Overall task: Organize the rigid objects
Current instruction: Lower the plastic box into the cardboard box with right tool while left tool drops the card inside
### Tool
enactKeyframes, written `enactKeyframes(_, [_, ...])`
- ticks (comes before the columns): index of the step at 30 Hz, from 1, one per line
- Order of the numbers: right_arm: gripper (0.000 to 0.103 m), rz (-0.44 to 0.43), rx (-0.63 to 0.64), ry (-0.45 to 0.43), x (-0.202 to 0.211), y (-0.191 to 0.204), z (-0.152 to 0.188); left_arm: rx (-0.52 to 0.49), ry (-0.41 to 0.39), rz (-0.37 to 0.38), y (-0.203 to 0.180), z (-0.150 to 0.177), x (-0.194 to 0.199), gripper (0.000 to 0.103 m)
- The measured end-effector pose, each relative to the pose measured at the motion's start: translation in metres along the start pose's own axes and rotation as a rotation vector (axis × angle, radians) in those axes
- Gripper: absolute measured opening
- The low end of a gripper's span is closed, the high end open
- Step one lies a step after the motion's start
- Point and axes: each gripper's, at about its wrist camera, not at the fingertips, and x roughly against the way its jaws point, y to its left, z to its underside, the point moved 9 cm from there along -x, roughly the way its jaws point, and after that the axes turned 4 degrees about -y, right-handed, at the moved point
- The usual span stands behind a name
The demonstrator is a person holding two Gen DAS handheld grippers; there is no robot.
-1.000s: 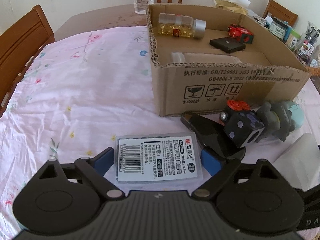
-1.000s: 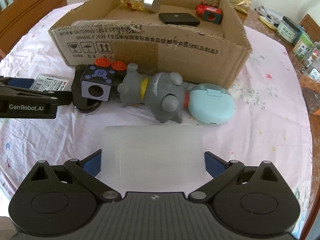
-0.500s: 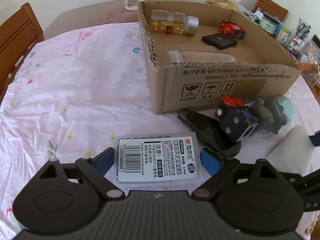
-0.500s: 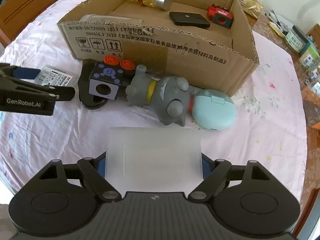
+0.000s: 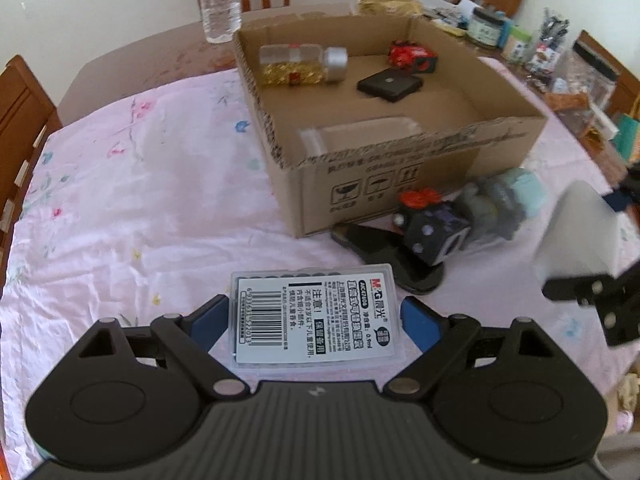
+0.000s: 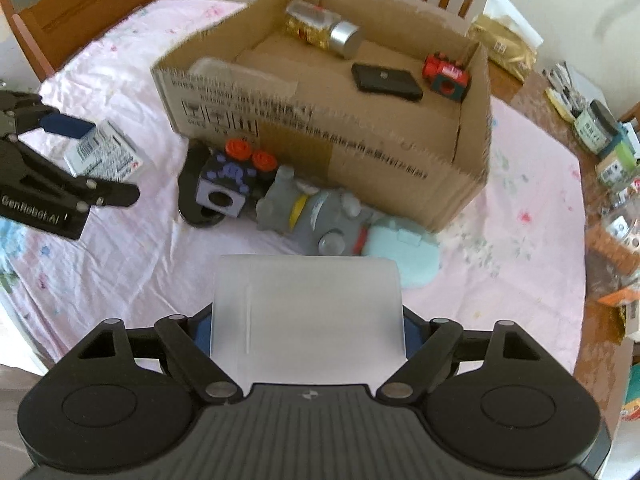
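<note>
My left gripper (image 5: 314,322) is shut on a clear flat case with a barcode label (image 5: 316,300), held above the pink cloth. My right gripper (image 6: 307,330) is shut on a frosted white plastic box (image 6: 308,296), also lifted. The right wrist view shows the left gripper (image 6: 68,152) and its labelled case (image 6: 104,156) at the left. The frosted box (image 5: 576,232) appears at the right edge of the left wrist view. Ahead stands an open cardboard box (image 6: 340,136) holding a capsule bottle (image 6: 324,28), a black flat case (image 6: 386,82), a red toy (image 6: 446,74) and a clear container (image 5: 360,132).
In front of the cardboard box lie a dark cube with red knobs (image 6: 228,184), a grey toy figure (image 6: 316,216), a pale blue round case (image 6: 404,252) and a black flat piece (image 6: 192,196). A water bottle (image 5: 220,0), wooden chairs and jars (image 6: 600,132) ring the table.
The right jaws have come in onto the frosted box. Both grippers have risen off the cloth with their loads, and both have rolled a little.
</note>
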Motion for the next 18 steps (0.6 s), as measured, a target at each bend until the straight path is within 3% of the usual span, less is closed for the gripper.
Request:
enactKeyframes(10, [0.086, -0.007, 0.004, -0.192, 0.045, -0.04, -0.079, -0.032, -0.072, 0.017, -0.005, -0.031, 0.039, 0.091])
enactKeyframes(18, [0.086, 0.01, -0.005, -0.231, 0.015, -0.068, -0.127, -0.012, -0.126, -0.014, 0.003, -0.052, 0.054, 0.091])
